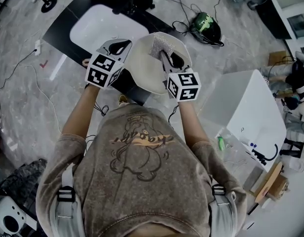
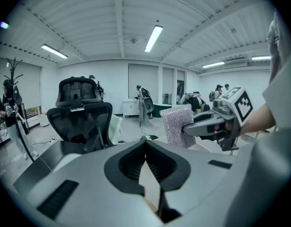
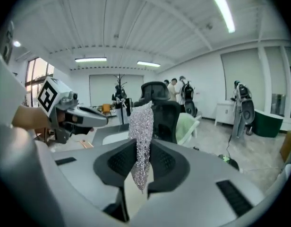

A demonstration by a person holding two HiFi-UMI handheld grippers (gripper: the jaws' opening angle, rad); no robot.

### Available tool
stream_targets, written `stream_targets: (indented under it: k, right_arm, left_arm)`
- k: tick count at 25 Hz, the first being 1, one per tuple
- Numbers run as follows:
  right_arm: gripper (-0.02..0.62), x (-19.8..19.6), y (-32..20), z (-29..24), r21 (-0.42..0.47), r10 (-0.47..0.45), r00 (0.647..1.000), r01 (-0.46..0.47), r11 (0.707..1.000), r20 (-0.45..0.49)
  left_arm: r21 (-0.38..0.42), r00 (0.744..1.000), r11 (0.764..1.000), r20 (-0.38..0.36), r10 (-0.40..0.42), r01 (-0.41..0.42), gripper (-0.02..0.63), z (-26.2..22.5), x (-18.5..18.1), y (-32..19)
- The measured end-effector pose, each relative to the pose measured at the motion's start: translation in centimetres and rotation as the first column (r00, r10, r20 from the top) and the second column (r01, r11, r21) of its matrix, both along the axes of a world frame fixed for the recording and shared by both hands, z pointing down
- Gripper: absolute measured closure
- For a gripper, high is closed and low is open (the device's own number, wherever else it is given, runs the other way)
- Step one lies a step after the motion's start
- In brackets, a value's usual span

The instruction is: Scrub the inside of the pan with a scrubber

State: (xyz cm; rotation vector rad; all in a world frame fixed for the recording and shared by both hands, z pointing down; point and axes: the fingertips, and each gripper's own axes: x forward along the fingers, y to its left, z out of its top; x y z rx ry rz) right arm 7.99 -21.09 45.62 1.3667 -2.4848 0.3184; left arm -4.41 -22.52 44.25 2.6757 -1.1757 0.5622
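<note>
**Pale pan between two handheld grippers**

At left, the left gripper (image 1: 121,47) has its fingers (image 2: 126,167) clenched together, and only a pale sliver shows in the slot behind them. The pan (image 1: 144,72) is between the two grippers, over the near edge of the dark surface (image 1: 62,26), its pale inside facing up. At right, the right gripper (image 1: 164,56) grasps the silvery scrubber (image 3: 141,129), which is over the pan's far right part.

I am working over a grey marbled floor (image 1: 23,107) strewn with cables (image 1: 181,26), standing between a black table (image 1: 60,31) and a white table (image 1: 250,107), while ceiling strip lights (image 2: 154,38) are lighting white walls (image 2: 112,79) and a black mesh office chair (image 2: 81,112).
</note>
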Motion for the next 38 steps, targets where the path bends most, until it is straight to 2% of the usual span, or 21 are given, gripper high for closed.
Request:
stream_targets:
  k: [4,7,11,16,22,27,38]
  right_arm:
    - [0.508,0.7,0.6,-2.0,0.158,0.084,0.995,-0.092,0.983,0.058]
    - [0.508,1.7,0.9,-2.6,0.214,0.137,0.983,-0.160,0.964,0.119]
    - [0.508,2.0,1.1,-2.6,0.225,0.148,0.977,-0.180,0.958,0.152]
    - [0.509,2.1,1.1,-2.8,0.238,0.169,0.974,-0.202,0.950,0.153]
    - [0.509,1.9,1.2,-3.1,0.237,0.186,0.971,-0.218,0.947,0.148]
    - [0.509,1.7,1.5,-2.3,0.213,0.198,0.970,-0.224,0.951,0.139]
    - [0.508,1.6,2.5,-2.5,0.198,0.198,0.970,-0.224,0.954,0.139]
  left_arm:
    - [0.070,0.991,0.993,-0.096,-0.093,0.100,0.589,-0.4,-0.7,-0.1]
    - [0.111,0.980,0.981,-0.139,-0.140,0.156,0.589,-0.4,-1.6,0.0]
    - [0.134,0.969,0.971,-0.173,-0.176,0.200,0.589,-0.4,-2.6,0.1]
    - [0.150,0.971,0.967,-0.154,-0.185,0.208,0.589,-0.3,-3.1,0.0]
    - [0.140,0.967,0.963,-0.142,-0.211,0.231,0.589,0.0,-3.6,0.2]
    - [0.094,0.952,0.957,-0.172,-0.255,0.273,0.588,0.1,-4.0,0.3]
    - [0.109,0.962,0.962,-0.139,-0.233,0.249,0.588,-0.4,-3.1,1.4]
